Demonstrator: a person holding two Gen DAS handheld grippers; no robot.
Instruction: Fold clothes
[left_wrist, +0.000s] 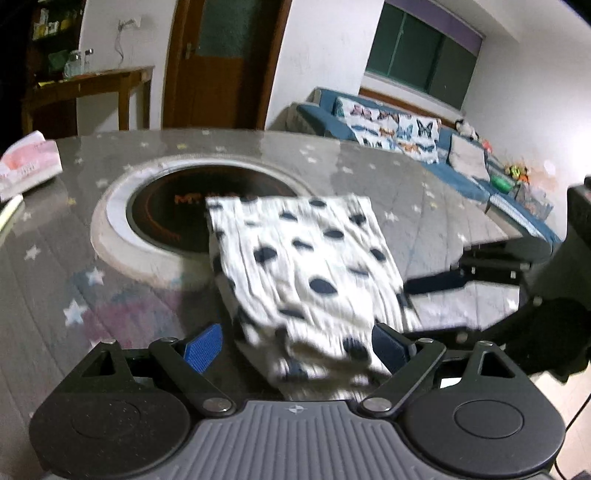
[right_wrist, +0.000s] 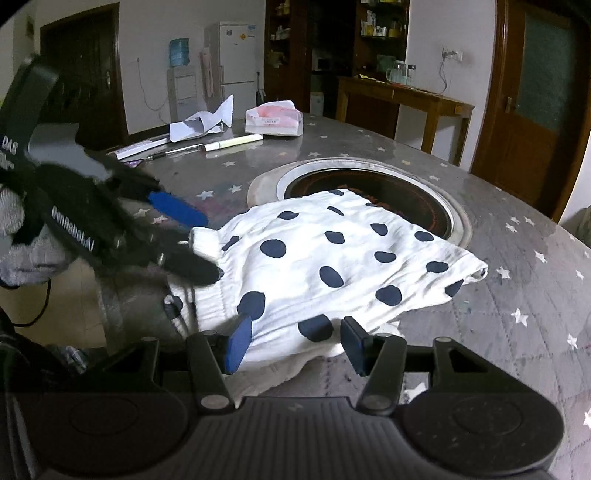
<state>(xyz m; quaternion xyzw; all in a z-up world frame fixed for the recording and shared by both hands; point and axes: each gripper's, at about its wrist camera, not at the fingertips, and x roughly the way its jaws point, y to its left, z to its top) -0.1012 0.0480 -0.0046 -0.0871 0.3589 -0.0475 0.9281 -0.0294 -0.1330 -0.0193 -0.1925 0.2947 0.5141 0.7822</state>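
We are seeing the folded polka-dot garment (right_wrist: 332, 266) lying on the star-patterned table (right_wrist: 517, 258), partly over the round inset burner (right_wrist: 436, 206). Both our left gripper (left_wrist: 295, 349) and right gripper (right_wrist: 297, 341) are standing spread around its near edge.

Each camera sits behind its own claw, looking forward and down along the fingers, close above the bench (left_wrist: 424, 192). The left view faces the sofa (left_wrist: 458, 173) and window; the right view faces the fridge (right_wrist: 236, 62) and shelves. Both share the dotted cloth (left_wrist: 306, 266) (right_wrist: 332, 266), the round inset burner (left_wrist: 166, 218) (right_wrist: 406, 195), and the opposite claw.
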